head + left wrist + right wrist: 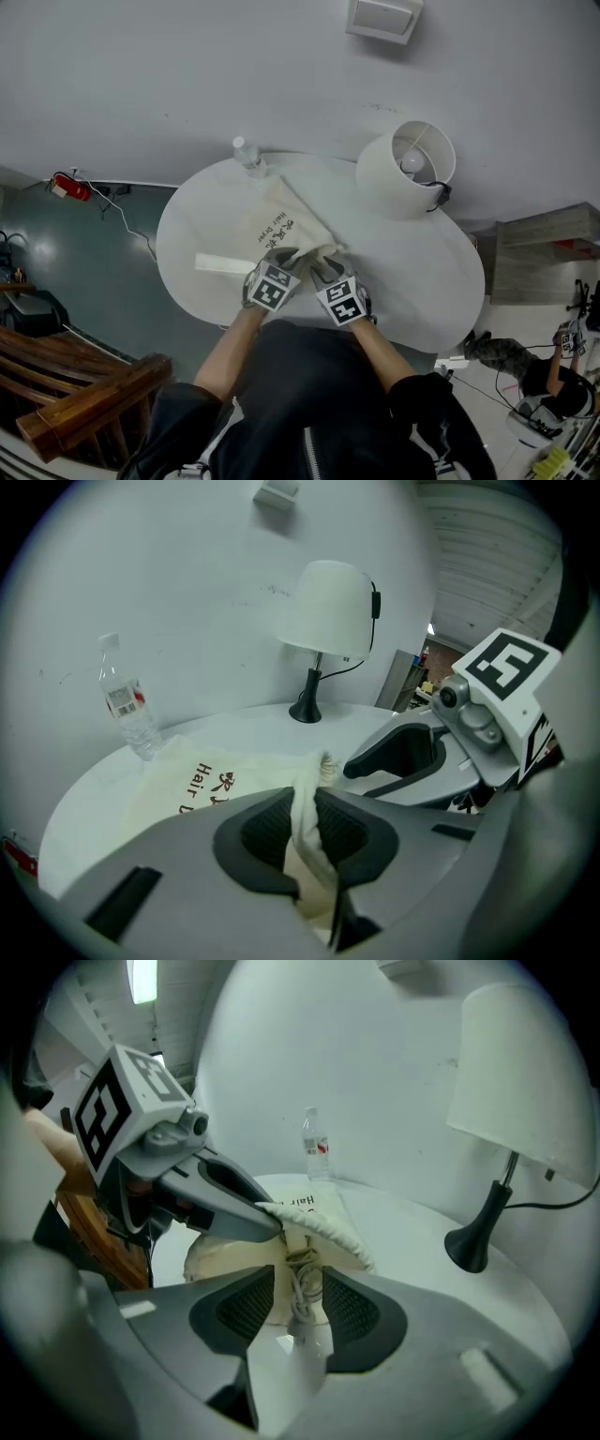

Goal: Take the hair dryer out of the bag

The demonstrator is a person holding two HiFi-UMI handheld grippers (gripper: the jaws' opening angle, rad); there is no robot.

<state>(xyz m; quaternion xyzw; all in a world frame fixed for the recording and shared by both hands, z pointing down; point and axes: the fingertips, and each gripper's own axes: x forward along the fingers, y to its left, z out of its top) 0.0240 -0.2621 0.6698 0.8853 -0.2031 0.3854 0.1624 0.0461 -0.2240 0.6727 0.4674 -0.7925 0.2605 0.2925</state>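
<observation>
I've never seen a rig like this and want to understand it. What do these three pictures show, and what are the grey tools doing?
A person holds a grey hand-held gripper in each hand. One picture looks down from a camera on their head; the other two come from cameras riding on the hand-held grippers, looking along the jaws. On the round white table are a cream cloth drawstring bag, a clear plastic water bottle and a white-shaded lamp. The left hand-held gripper pinches the bag's cloth edge. The right hand-held gripper has its jaws apart, with the bag's white cord between them, ungripped.
</observation>
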